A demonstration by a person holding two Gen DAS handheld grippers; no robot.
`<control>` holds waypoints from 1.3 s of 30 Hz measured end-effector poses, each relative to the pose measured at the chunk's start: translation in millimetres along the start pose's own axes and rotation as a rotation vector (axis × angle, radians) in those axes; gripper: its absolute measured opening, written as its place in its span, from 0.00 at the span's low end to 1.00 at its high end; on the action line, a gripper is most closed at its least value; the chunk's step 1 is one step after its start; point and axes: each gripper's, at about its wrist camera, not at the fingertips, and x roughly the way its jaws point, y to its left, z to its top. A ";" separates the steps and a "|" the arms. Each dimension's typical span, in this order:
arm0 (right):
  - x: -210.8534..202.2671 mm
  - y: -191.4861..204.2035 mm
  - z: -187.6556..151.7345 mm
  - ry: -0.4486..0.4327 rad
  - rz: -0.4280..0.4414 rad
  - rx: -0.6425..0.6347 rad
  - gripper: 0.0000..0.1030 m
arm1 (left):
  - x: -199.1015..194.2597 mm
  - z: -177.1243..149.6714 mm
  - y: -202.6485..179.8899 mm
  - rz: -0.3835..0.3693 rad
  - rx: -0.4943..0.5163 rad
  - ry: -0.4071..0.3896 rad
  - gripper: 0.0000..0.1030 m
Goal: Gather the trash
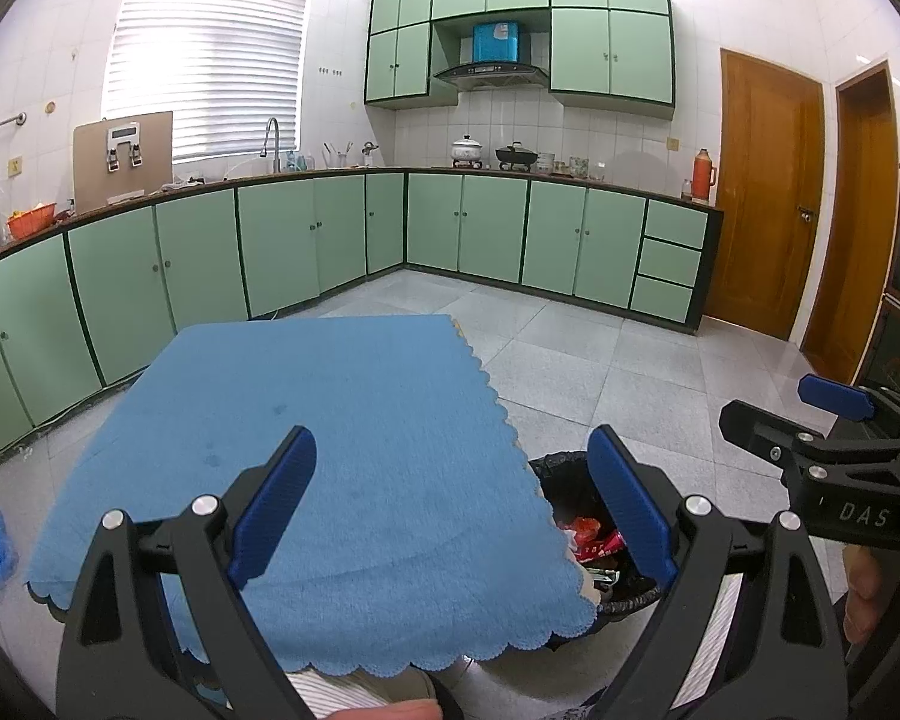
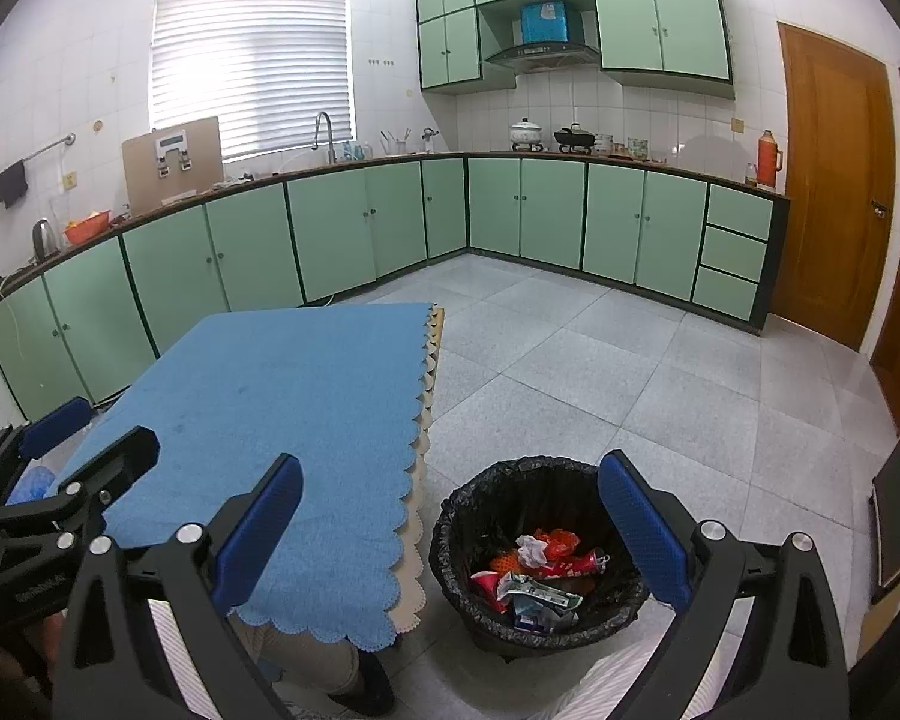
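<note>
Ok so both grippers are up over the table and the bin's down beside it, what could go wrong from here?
The blue cloth hangs past the table edge right beside the trash bin; a low pass by the open left gripper might snag its scalloped hem.

The bin already holds a loose heap of wrappers, so another light piece could slide off.

The right gripper is open too and close alongside, so the two might knock together.

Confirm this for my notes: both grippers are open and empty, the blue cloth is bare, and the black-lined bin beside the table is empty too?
Not quite: the bin is not empty. The right wrist view shows crumpled wrappers and paper inside it. The rest holds.
</note>
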 end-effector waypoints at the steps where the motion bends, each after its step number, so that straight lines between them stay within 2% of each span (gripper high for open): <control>1: 0.0 0.6 0.1 0.001 0.000 -0.001 0.94 | 0.1 -0.4 -0.2 0.000 -0.001 0.000 0.86; 39: 6.3 4.6 -5.0 0.016 0.005 0.000 0.94 | 2.0 -5.4 1.0 0.005 -0.007 0.003 0.86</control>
